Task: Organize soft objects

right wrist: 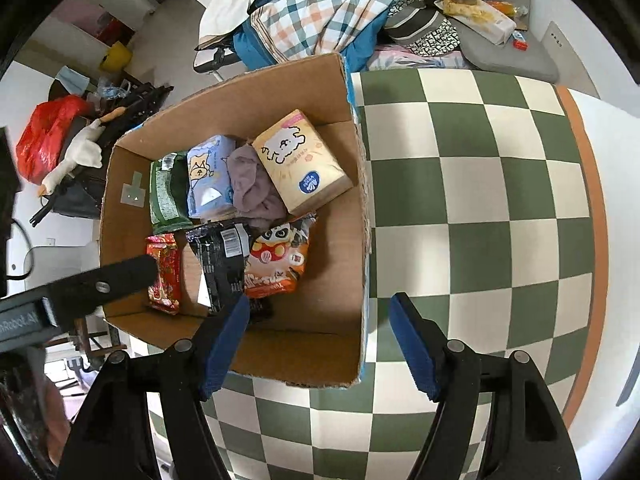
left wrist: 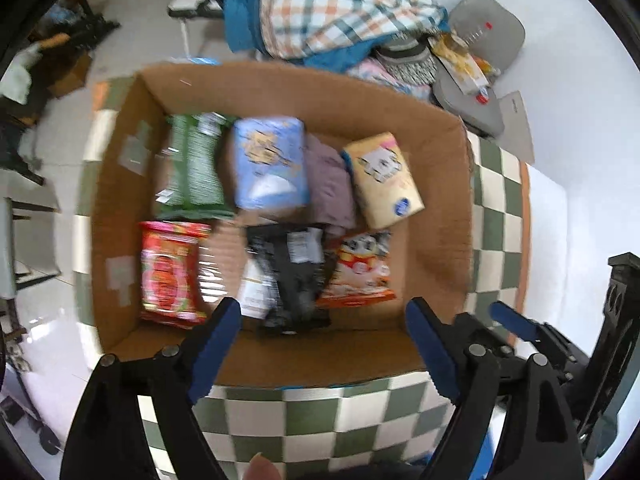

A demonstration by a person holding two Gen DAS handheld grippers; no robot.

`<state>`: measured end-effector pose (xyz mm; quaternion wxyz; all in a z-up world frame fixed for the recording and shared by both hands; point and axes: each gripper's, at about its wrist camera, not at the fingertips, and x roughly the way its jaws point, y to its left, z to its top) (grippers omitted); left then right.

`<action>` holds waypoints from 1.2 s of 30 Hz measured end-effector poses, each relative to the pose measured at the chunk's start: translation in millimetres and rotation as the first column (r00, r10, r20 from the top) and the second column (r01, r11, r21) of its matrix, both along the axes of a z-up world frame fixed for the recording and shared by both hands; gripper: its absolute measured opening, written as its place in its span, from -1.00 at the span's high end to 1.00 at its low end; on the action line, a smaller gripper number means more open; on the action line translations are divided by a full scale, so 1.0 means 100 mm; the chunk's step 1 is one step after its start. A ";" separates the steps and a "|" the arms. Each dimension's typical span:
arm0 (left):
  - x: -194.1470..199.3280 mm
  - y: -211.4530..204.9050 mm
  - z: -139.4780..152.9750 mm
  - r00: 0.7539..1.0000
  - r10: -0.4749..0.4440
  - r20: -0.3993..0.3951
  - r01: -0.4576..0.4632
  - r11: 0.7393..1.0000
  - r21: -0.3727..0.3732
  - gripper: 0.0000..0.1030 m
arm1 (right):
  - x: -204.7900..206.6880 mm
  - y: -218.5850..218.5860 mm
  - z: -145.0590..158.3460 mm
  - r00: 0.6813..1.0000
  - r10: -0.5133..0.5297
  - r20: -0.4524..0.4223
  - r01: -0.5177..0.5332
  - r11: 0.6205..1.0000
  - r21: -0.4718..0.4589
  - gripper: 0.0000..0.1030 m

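Note:
An open cardboard box stands on a green-and-white checked table. Inside lie a green pack, a blue tissue pack, a purple cloth, a yellow tissue pack, a red pack, a black pack and an orange panda snack bag. My left gripper hangs open over the box's near wall, holding nothing. My right gripper is open and empty above the box's near right corner.
Checked fabric and other clothes are heaped behind the box. A grey chair holds small items. A red bag and a plush goose lie on the left. The table's orange rim curves along the right.

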<state>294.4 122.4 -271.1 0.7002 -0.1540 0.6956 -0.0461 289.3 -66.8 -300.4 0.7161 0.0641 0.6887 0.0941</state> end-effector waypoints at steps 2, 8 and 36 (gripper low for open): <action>-0.09 0.11 0.08 0.999 0.008 0.037 -0.010 0.998 0.056 -0.78 | -0.04 -0.01 0.04 1.000 0.002 0.008 -0.002 1.000 -0.008 -0.45; -0.32 0.28 0.13 0.996 0.022 0.082 -0.035 0.985 0.167 -0.99 | -0.19 0.05 0.07 0.999 0.037 0.036 -0.034 0.996 -0.079 -0.56; -0.83 0.00 0.55 0.974 -0.010 0.228 -0.051 0.964 0.261 -0.99 | -0.65 0.07 0.68 0.982 0.046 0.182 -0.011 0.982 -0.188 -1.00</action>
